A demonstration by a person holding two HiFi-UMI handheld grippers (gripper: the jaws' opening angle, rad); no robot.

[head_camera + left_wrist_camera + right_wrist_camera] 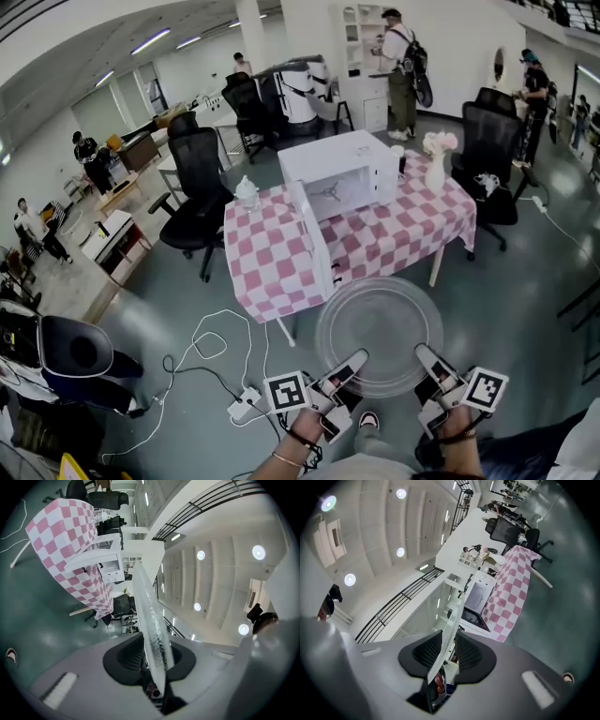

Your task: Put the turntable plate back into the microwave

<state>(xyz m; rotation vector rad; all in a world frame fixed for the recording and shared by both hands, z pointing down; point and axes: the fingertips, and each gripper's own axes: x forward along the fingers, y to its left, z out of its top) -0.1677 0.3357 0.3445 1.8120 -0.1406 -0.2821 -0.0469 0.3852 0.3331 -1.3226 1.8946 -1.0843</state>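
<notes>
Well short of the microwave (342,173), your left gripper (354,362) and right gripper (427,359) each pinch the turntable plate (380,328) by its near rim, so those 2 thin grips may slip, or it clips the open door (314,239).

On counter (272,253): microwave (342,178), vase (437,164) to its right. In front of counter: plate (380,323), w/ left tongs (352,363) & right tongs (424,356) on its near edge.

In the head view, the left tongs (354,360) and right tongs (424,356) cover the near rim of the clear round glass turntable plate (380,328). The bottom edge cuts off the person's left forearm (292,457) and right forearm (461,452). The small white item (246,190) on the pink-checked surface (267,253) is too small to identify.
</notes>
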